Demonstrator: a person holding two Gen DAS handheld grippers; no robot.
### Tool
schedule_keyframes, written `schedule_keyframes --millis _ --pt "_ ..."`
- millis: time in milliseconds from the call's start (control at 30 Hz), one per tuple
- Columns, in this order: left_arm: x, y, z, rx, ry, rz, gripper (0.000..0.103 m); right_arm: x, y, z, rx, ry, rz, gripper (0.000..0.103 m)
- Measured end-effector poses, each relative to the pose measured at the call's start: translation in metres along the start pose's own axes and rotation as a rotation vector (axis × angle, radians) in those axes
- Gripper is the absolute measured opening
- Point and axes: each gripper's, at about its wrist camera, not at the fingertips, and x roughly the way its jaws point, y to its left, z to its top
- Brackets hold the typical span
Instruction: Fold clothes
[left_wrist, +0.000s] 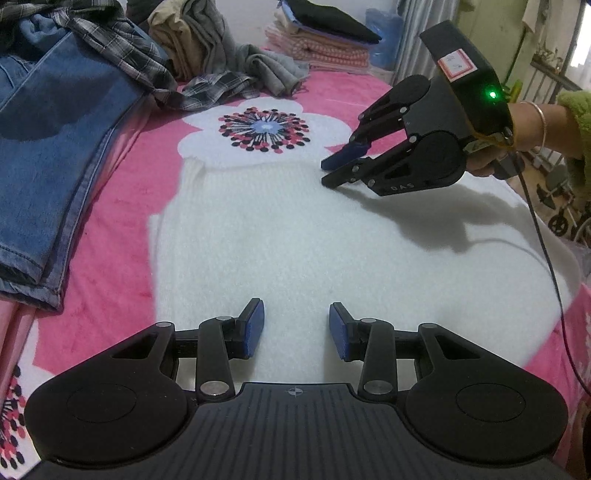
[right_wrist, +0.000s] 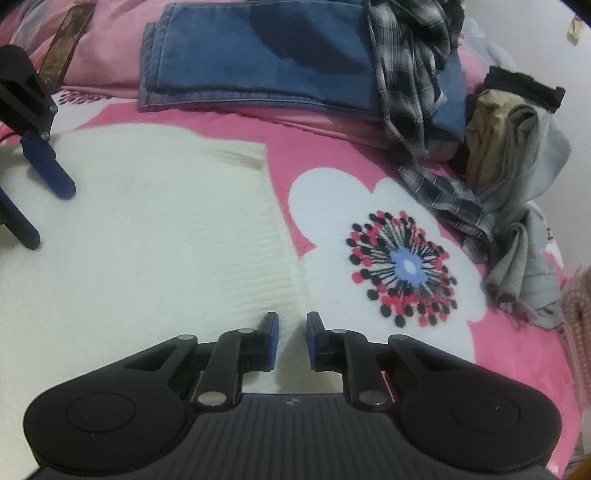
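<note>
While the white knit garment (left_wrist: 295, 240) lies spread flat on the pink floral bed cover (left_wrist: 118, 221), directly under and ahead of both tongs, nothing is gripped yet. The left tongs (left_wrist: 296, 329) stand apart above the cloth with no fabric between the pads. The right tongs (right_wrist: 291, 341) are nearly together at the garment's ribbed edge, a narrow gap left, and I cannot tell whether any knit is caught in it.

A likely slip: the right tongs pinch only fuzz, or the bed cover beneath (both are soft and pale there), so the edge drops mid-fold. Jeans (right_wrist: 258, 55) beyond the tongs crowd the room.

Only the left wrist view shows the hand (left_wrist: 532, 136) holding the right tongs; only the right wrist view shows the ribbed hem's corner.
</note>
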Motion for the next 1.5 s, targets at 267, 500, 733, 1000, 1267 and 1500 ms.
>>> schedule_keyframes --millis 267,500,733,1000,1267,1500 --pt "-0.002 -0.001 0.000 -0.016 -0.007 0.011 0.039 -0.014 0.006 0.002 -0.005 -0.074 -0.087 0.002" --pt "-0.002 -0.005 -0.001 0.005 -0.019 0.051 0.039 0.010 0.017 -0.002 -0.050 -0.064 -0.202 0.001" --pt "0.000 -0.010 -0.003 0.036 -0.022 0.079 0.039 0.022 0.013 -0.009 0.046 -0.081 -0.224 0.004" --pt "0.002 -0.010 -0.004 0.043 -0.018 0.077 0.040 -0.051 -0.077 -0.044 0.536 -0.198 -0.241 0.008" --pt "0.004 -0.011 -0.001 0.045 -0.013 0.082 0.041 -0.087 -0.071 -0.094 0.525 -0.130 -0.189 0.009" --pt "0.005 -0.013 0.000 0.048 -0.012 0.092 0.042 -0.041 -0.055 -0.104 0.593 -0.067 -0.126 0.007"
